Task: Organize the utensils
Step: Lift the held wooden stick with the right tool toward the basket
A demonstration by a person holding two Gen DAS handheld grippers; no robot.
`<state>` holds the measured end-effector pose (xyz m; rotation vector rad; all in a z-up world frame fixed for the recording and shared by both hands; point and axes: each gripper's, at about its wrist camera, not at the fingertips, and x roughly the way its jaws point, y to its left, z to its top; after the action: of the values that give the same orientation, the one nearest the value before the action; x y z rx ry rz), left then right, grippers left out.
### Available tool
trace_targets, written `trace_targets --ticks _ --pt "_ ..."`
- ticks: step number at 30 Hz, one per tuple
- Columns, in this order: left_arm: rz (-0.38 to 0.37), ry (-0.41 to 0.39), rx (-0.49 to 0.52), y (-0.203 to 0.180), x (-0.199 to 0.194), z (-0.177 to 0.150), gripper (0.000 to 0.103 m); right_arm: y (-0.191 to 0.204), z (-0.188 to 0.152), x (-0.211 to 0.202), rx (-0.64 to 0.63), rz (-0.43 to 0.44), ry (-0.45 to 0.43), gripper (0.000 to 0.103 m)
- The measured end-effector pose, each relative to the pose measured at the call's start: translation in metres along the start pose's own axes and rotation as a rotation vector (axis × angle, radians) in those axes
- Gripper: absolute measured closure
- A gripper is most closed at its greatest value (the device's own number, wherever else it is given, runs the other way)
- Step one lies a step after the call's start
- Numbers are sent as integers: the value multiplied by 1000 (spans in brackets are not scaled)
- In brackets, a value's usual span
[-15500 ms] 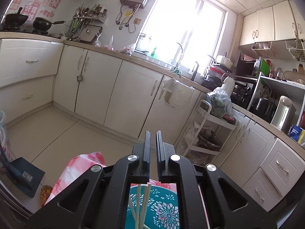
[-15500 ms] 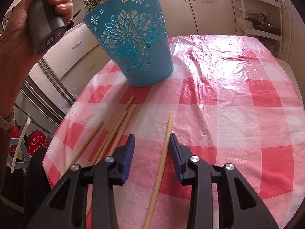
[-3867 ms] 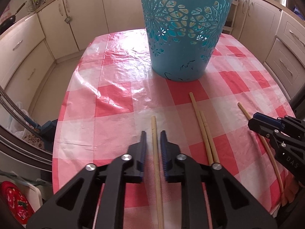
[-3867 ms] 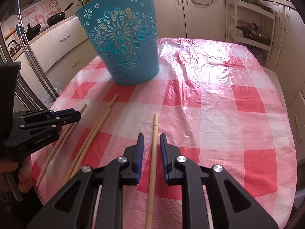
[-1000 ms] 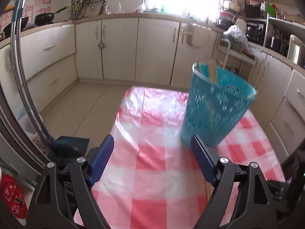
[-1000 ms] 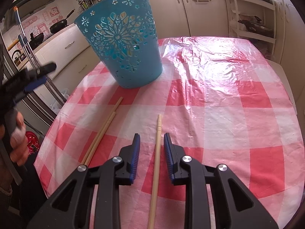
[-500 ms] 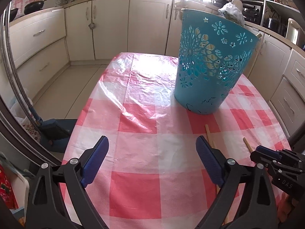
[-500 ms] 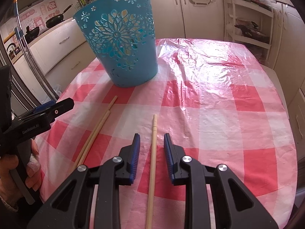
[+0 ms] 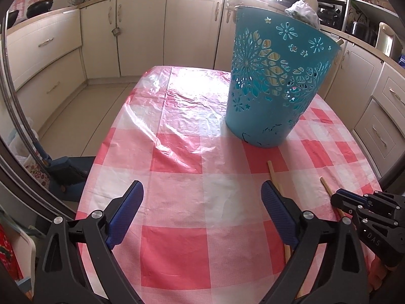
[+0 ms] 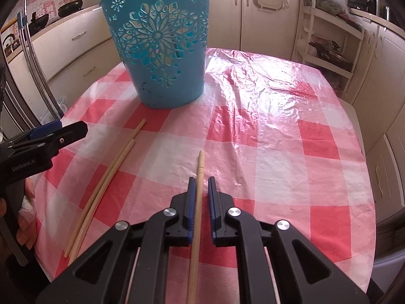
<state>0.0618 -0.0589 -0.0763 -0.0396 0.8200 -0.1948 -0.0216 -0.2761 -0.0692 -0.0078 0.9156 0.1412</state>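
A teal perforated basket [image 9: 276,81] [image 10: 162,43] stands on the red-checked tablecloth [image 9: 182,207] and holds several wooden chopsticks. My left gripper [image 9: 202,197] is wide open and empty, low over the cloth at the near left. Two chopsticks [image 10: 106,190] lie side by side between the grippers; one pokes out by the left gripper's right finger [image 9: 273,174]. My right gripper [image 10: 201,181] straddles a single chopstick [image 10: 200,177] lying on the cloth, jaws narrow but with a gap on its right side. The right gripper also shows in the left wrist view [image 9: 367,210].
Cream kitchen cabinets [image 9: 141,30] ring the table. A metal rail [image 9: 17,116] and a dustpan [image 9: 68,169] stand off the table's left side. A white shelf cart [image 10: 329,40] stands at the far right. The tablecloth [image 10: 278,126] stretches right of the basket.
My left gripper has dropped lower and nearer the table, still wide open. My right gripper has narrowed around the single chopstick and moved slightly forward.
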Motion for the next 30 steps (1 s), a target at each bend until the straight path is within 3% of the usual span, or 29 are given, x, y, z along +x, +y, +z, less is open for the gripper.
trace_targets --ticks 4,17,30 --pt "4 6 5 -1 1 0 13 4 0 0 -42 -15 1 93" --pt "3 17 -1 -1 4 1 13 1 -2 0 -9 12 -18 97" --pt "1 26 -11 1 6 1 13 -27 -3 -5 158 118 -48 97"
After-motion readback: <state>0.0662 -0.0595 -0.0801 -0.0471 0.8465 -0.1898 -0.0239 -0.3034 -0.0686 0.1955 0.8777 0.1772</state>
